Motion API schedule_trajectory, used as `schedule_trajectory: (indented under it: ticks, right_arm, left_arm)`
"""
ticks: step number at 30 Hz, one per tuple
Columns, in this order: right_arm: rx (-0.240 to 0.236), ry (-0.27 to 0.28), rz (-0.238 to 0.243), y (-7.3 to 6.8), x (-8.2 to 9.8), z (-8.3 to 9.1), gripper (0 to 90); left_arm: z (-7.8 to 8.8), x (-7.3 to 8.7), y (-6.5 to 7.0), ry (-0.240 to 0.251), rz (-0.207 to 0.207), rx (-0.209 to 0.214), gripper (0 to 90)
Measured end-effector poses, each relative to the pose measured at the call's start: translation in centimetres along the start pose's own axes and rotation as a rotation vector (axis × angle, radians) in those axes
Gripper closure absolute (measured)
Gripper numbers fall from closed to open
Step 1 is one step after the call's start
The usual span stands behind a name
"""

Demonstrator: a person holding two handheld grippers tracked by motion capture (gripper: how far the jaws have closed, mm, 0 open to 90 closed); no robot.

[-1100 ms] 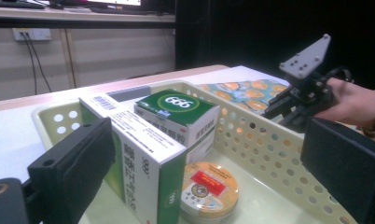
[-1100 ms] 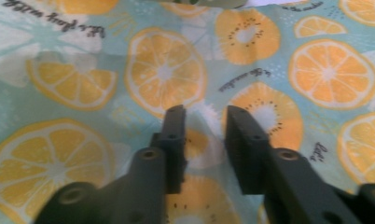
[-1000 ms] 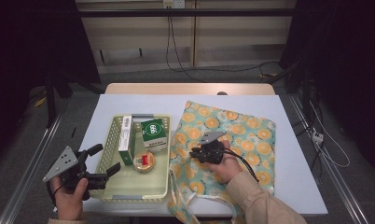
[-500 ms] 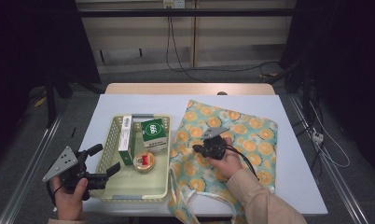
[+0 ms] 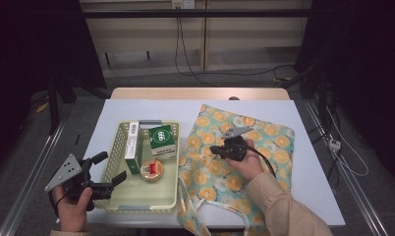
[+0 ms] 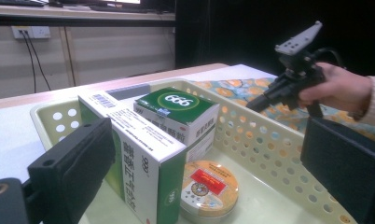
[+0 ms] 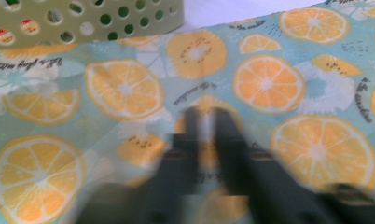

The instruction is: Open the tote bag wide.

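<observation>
A fabric bag (image 5: pixel 264 142) printed with orange slices lies flat on the right half of the white table. My right gripper (image 5: pixel 214 149) hovers low over it and points left toward the basket. In the right gripper view its blurred jaws (image 7: pixel 206 116) have just been opening; a narrow gap shows the print behind, with nothing pinched. My left gripper (image 5: pixel 113 165) stands open at the left rim of the pale green basket (image 5: pixel 173 147). Its wide jaws (image 6: pixel 206 135) frame a tall white-and-green box (image 6: pixel 143 172), a green box (image 6: pixel 176 109) and a round tin (image 6: pixel 206 189).
The perforated basket wall (image 6: pixel 269 149) stands between the left gripper and the right gripper (image 6: pixel 258 103) with its hand. The bag's handles (image 5: pixel 205 204) trail toward the table's front edge. Bare white tabletop (image 5: pixel 151 110) lies behind the basket.
The right gripper has shifted a little over the bag, away from the front edge. The left hand and the basket's contents stand as before.
</observation>
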State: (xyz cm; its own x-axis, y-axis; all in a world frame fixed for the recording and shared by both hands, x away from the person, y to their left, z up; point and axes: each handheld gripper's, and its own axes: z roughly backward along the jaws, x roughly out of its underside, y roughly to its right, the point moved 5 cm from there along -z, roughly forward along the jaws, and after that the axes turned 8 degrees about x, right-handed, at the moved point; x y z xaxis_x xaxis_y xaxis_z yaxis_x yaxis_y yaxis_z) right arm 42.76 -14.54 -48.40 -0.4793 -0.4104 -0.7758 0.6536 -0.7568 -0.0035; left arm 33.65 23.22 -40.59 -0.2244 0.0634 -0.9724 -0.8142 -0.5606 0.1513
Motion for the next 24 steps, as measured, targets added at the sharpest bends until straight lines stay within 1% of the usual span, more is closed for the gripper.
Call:
schedule_trajectory:
  ticks: [1,2,3,4,5,6,7,8,9,10,12,13,14,15,16,18,20,21,24]
  right_arm:
    - [0.004,-0.007,0.007,-0.3,0.2,0.1,59.3]
    - [-0.014,-0.017,0.005,-0.6,0.3,0.2,53.7]
    - [-0.020,-0.018,0.002,-0.9,0.3,0.3,46.8]
    - [-0.013,-0.024,-0.005,-1.2,0.4,0.5,38.8]
    - [-0.013,-0.039,-0.009,-1.4,0.5,0.6,36.2]
    - [-0.017,-0.056,0.003,-1.6,0.6,0.6,37.3]
    - [-0.013,-0.070,0.029,-1.8,0.9,0.5,37.9]
    - [-0.008,-0.099,0.047,-1.9,1.2,0.5,40.0]
    - [-0.008,-0.119,0.052,-1.9,1.5,0.5,42.6]
    - [0.000,-0.107,0.057,-1.8,1.7,0.6,43.2]
    - [0.003,-0.113,0.081,-1.9,2.0,0.9,41.9]
    - [-0.003,-0.117,0.093,-1.9,2.0,0.9,43.8]
    - [-0.005,-0.121,0.101,-1.9,2.0,1.0,53.1]
    - [-0.009,-0.113,0.107,-1.9,2.1,1.1,63.6]
    - [-0.022,-0.105,0.103,-2.0,2.2,1.1,67.6]
    - [-0.038,-0.110,0.098,-2.2,2.2,1.2,76.8]
    - [-0.048,-0.111,0.086,-2.4,2.2,1.1,88.6]
    - [-0.060,-0.112,0.079,-2.4,2.1,1.0,90.0]
    - [-0.062,-0.109,0.081,-2.4,2.2,0.9,90.0]
  left_arm:
    - [0.0,0.0,0.0,-0.001,0.001,-0.001,2.9]
    - [0.0,0.0,-0.1,-0.006,-0.003,-0.001,3.0]
    - [0.0,0.0,0.0,-0.003,0.001,-0.001,3.0]
    - [-0.1,-0.1,0.0,0.000,-0.001,0.000,3.0]
    - [-0.1,-0.1,0.1,-0.002,-0.005,0.002,3.0]
    - [-0.1,-0.2,0.1,0.000,-0.005,0.004,3.0]
    - [-0.1,-0.2,0.2,-0.004,-0.009,0.005,2.9]
    - [-0.1,-0.2,0.2,-0.002,-0.007,0.004,3.0]
    - [-0.1,-0.1,0.3,-0.003,-0.007,0.005,3.0]
    - [-0.1,-0.1,0.2,-0.004,-0.008,0.004,2.9]
    - [0.0,-0.1,0.1,-0.003,-0.006,0.002,2.9]
    - [0.0,-0.1,0.1,-0.001,-0.005,0.002,3.0]
    - [-0.1,-0.1,0.1,-0.001,-0.004,0.002,3.0]
    - [-0.1,-0.1,0.1,-0.002,-0.006,0.003,2.9]
    - [-0.1,-0.1,0.1,-0.003,-0.008,0.003,3.0]
    - [-0.2,-0.2,0.2,-0.002,-0.007,0.005,3.0]
    - [-0.2,-0.2,0.3,-0.005,-0.013,0.006,3.0]
    - [-0.2,-0.2,0.3,-0.007,-0.015,0.005,3.0]
    - [-0.1,-0.3,0.3,-0.002,-0.012,0.005,3.0]
